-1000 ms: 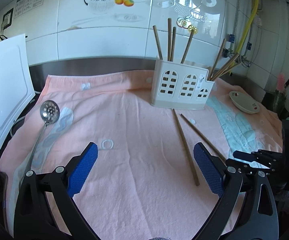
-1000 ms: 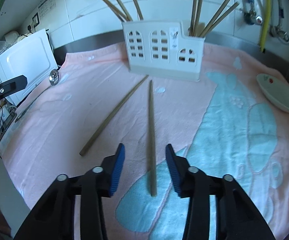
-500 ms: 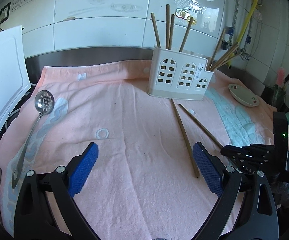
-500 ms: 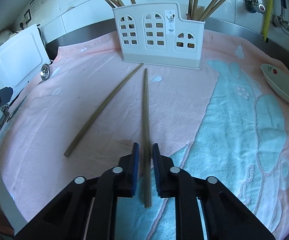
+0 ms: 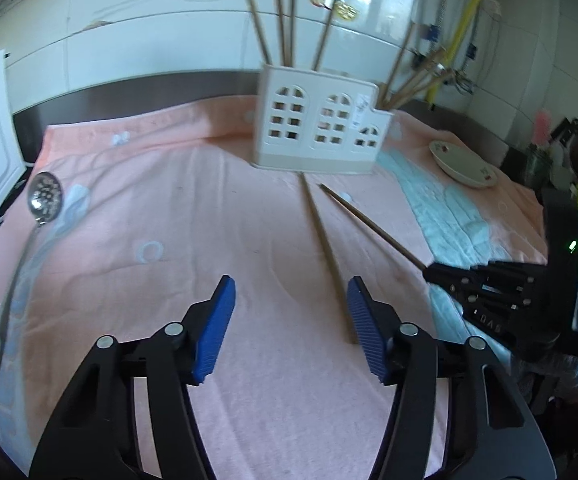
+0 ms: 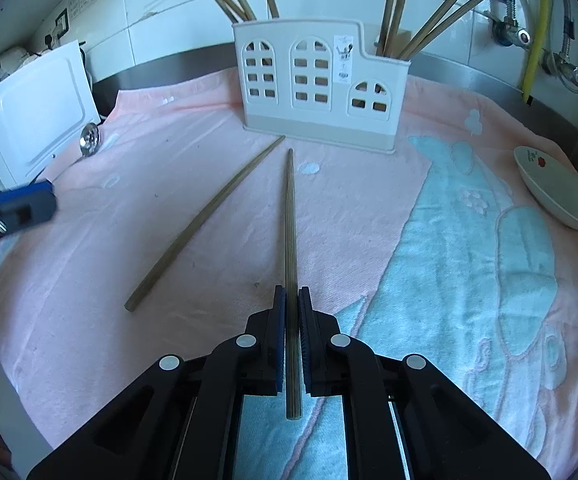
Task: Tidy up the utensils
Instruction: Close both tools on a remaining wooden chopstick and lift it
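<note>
Right gripper [image 6: 292, 298]: jaws clenched on the near end of one chopstick [image 6: 290, 216], which points toward the white utensil holder [image 6: 317, 92] at the back of the pink towel [image 6: 89, 264] covering the counter. Left gripper [image 5: 289, 300]: jaws have just been closing, part-open, nothing between them; a second chopstick [image 5: 323, 236] lies on the towel just beside its right jaw. Slotted spoon [image 5: 43, 196] lies at the towel's left edge; small dish [image 6: 557, 188] at its right.
</note>
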Tool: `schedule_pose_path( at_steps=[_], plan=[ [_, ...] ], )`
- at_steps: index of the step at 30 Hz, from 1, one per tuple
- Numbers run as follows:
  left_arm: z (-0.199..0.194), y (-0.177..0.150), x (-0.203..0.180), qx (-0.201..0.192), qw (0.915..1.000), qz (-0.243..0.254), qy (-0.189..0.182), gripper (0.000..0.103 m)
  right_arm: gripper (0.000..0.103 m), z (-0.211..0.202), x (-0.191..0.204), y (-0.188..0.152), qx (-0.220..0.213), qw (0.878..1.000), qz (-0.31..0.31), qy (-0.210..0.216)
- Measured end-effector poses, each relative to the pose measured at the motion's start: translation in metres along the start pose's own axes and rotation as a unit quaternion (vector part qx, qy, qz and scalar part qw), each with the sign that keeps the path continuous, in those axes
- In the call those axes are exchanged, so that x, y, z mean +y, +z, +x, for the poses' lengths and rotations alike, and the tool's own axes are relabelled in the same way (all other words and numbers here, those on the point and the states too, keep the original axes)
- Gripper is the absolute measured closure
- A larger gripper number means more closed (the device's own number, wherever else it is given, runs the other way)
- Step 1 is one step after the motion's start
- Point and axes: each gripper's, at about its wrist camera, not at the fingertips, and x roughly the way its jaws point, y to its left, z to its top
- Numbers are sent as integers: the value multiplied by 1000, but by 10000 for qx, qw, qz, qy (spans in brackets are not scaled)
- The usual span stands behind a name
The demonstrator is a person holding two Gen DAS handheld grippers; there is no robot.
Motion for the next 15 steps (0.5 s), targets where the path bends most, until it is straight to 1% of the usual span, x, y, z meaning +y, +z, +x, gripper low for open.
schedule_pose_path(
  at_steps=[1, 9, 12, 15],
  plan=[
    [2, 0, -4, 26, 10000, 29, -34, 53, 97, -5, -1, 1, -58, 10000, 24, 11],
    [36, -3, -21, 419, 9981, -74, -437, 70, 97, -43, -8, 11, -511, 9986, 120, 55],
    [49, -2, -24, 532, 9974, -116, -468, 76, 97, -56, -10, 15, -682, 9976, 124, 81],
    [58, -1, -25, 619, 9970, -147, -449, 79, 97, -67, -9, 19, -826, 9965, 112, 114]
  ],
)
